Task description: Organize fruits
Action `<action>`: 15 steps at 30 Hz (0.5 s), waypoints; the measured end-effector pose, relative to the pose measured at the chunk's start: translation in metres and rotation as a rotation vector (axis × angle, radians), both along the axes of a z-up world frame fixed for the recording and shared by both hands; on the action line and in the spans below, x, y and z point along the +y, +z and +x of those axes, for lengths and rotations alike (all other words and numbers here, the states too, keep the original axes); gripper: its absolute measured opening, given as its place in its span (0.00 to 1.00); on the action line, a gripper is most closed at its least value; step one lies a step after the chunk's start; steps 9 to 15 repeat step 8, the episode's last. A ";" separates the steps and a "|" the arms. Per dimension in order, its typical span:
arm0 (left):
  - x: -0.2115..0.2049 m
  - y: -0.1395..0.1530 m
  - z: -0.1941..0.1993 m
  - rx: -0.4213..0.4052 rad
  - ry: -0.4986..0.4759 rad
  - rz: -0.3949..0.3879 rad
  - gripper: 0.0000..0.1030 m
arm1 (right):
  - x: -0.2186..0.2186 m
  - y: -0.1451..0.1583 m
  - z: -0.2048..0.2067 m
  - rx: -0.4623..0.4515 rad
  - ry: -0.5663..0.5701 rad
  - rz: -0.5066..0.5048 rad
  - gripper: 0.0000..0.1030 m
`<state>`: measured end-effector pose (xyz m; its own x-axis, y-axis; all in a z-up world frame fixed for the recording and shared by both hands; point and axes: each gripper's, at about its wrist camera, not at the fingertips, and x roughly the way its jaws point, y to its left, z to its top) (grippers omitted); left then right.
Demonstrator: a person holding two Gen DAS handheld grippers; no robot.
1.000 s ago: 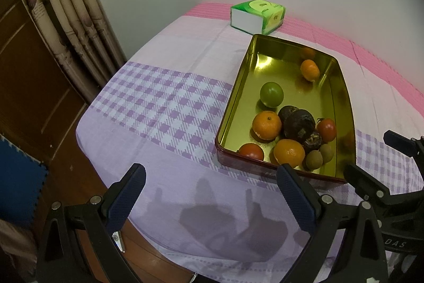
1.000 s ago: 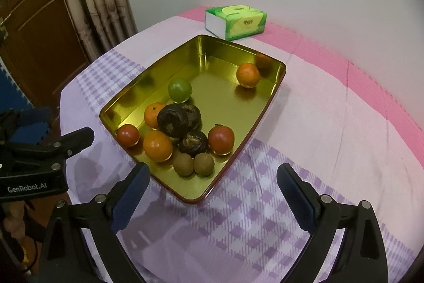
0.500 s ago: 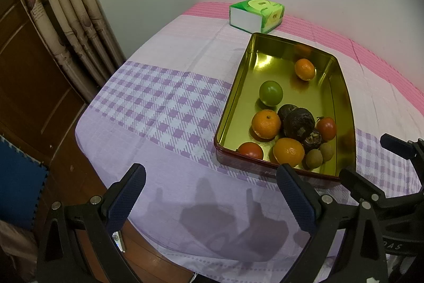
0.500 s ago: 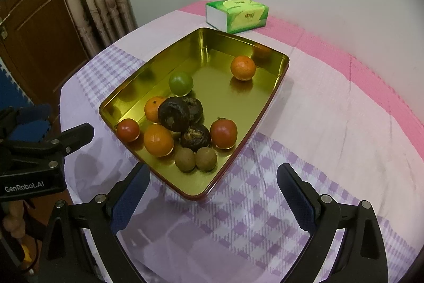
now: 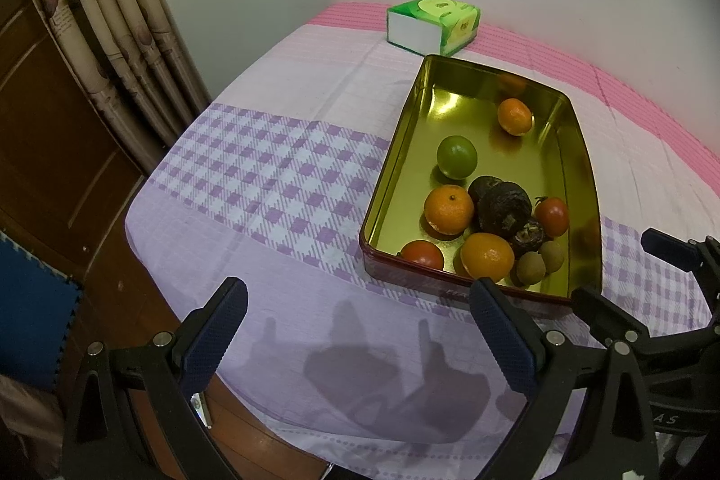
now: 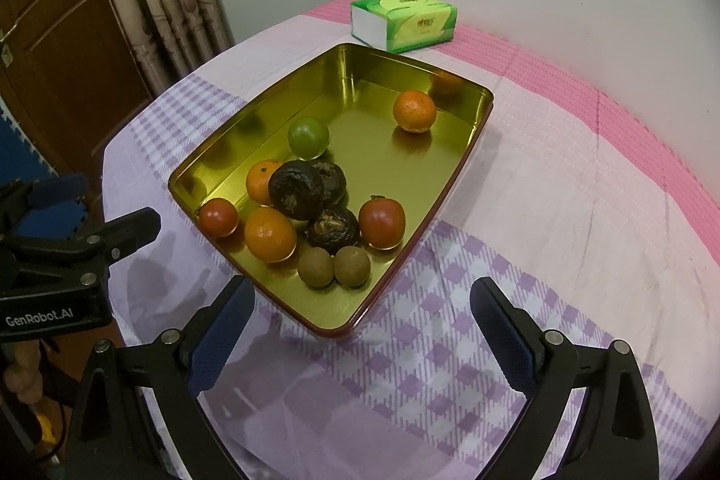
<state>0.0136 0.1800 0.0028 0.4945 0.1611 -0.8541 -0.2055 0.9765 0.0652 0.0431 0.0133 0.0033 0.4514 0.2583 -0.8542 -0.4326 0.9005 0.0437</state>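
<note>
Left wrist view is showing the left gripper [image 5: 357, 322] hovering w/ fingers spread wide, gripping nothing, over the purple-checked cloth [image 5: 270, 183] covering the surface, just short of the gold tin tray [image 5: 396, 147]. Right gripper [image 6: 362, 322] is likewise hanging wide apart & empty, above the tray's near corner. Tray is sitting on the cloth, w/ fruit lying inside: a green fruit [image 6: 308, 138] near the middle, one orange [image 6: 414, 110] off alone toward the far end, two more oranges [image 6: 270, 235] [image 6: 263, 181] at the near end beside three dark wrinkled fruits [image 6: 297, 190] bunched together & touching. Two red tomatoes [image 6: 381, 222] [image 6: 218, 217] are flanking that bunch; two small brown kiwis [image 6: 316, 266] [image 6: 352, 265] are lying side by side, touching, nearest the right gripper. Green tissue pack [image 5: 433, 24] is resting beyond the tray's far end, near the wall, apart from the tray. Curtain [image 5: 112, 30] is hanging at left past the surface edge.
</note>
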 end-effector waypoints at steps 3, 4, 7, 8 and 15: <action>-0.002 -0.002 0.001 0.001 -0.006 -0.003 0.95 | 0.000 0.000 0.000 0.000 -0.001 0.000 0.93; -0.002 -0.002 0.001 0.001 -0.008 -0.003 0.95 | 0.000 -0.001 0.000 0.001 -0.002 0.000 0.93; -0.003 -0.001 0.001 0.000 -0.009 -0.005 0.95 | 0.000 0.000 0.000 0.001 0.000 0.001 0.93; -0.003 -0.001 0.001 -0.001 -0.008 -0.005 0.95 | 0.000 0.000 0.000 0.000 0.000 0.002 0.93; -0.003 -0.001 0.001 -0.001 -0.008 -0.005 0.95 | 0.000 0.000 0.000 0.000 0.000 0.002 0.93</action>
